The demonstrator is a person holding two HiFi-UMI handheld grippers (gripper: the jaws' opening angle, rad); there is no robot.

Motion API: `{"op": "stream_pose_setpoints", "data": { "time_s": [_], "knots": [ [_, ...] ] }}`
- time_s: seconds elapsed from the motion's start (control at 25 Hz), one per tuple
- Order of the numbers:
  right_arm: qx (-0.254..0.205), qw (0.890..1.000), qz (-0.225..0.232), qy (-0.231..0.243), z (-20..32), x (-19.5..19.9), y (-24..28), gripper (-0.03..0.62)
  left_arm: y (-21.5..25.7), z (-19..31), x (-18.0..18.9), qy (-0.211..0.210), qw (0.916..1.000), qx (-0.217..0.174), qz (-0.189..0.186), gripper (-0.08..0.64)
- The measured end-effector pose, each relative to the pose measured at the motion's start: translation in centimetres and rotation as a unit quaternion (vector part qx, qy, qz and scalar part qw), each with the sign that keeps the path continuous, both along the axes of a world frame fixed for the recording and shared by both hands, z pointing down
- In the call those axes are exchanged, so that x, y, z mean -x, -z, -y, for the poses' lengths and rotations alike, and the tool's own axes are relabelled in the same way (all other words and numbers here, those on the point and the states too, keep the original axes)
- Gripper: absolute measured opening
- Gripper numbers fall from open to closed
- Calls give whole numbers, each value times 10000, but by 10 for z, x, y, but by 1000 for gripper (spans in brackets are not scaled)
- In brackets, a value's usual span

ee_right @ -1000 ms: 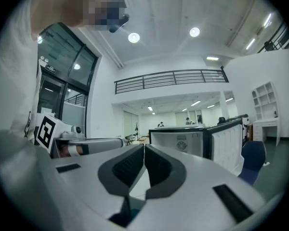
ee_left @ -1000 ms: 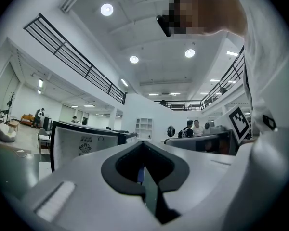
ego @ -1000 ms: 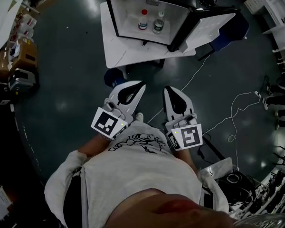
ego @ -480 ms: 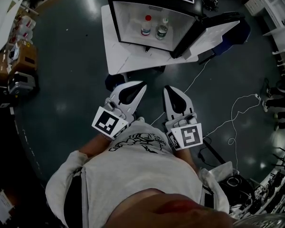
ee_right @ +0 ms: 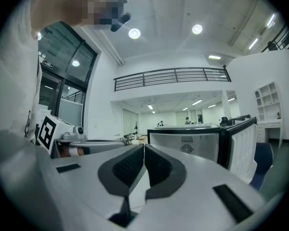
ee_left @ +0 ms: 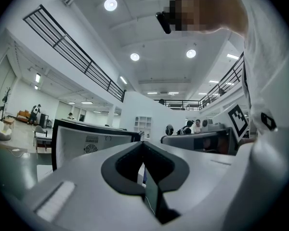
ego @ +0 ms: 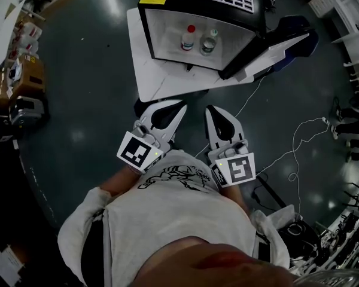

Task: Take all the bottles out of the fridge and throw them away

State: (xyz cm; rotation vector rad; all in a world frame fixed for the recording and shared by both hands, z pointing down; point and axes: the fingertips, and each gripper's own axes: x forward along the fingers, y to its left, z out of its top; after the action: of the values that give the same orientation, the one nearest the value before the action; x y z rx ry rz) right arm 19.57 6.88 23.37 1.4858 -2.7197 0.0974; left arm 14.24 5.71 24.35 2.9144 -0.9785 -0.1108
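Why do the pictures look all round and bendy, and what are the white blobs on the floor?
Head view: wide lens bends the edges; the dark floor shows pale glare patches; the fridge inside is brightest. Left gripper view: round fisheye picture, black corners, bright ceiling lamps. Right gripper view: the same, with its railing curved.

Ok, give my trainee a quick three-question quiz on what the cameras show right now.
1. How many bottles stand inside the fridge?
2. True or false: the fridge door is closed.
3. The right gripper has its fingers: A) wide apart, B) together, holding nothing, C) clamped on a bottle.
Key: 1. Two, the red-capped bottle and the white-capped bottle. 2. False, it stands open. 3. B.
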Motion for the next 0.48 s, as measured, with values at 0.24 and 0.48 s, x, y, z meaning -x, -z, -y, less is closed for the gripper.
{"op": "stream_pose_setpoints", "data": {
  "time_s": [0.24,0.48],
  "knots": [
    [2,10000,-43,-26,31,16,0,9,-3,31,13,-65,10000,54,-3,9],
    [25,9999,-80,-82,56,27,-2,9,-6,57,22,-184,9998,56,11,9]
  ]
}}
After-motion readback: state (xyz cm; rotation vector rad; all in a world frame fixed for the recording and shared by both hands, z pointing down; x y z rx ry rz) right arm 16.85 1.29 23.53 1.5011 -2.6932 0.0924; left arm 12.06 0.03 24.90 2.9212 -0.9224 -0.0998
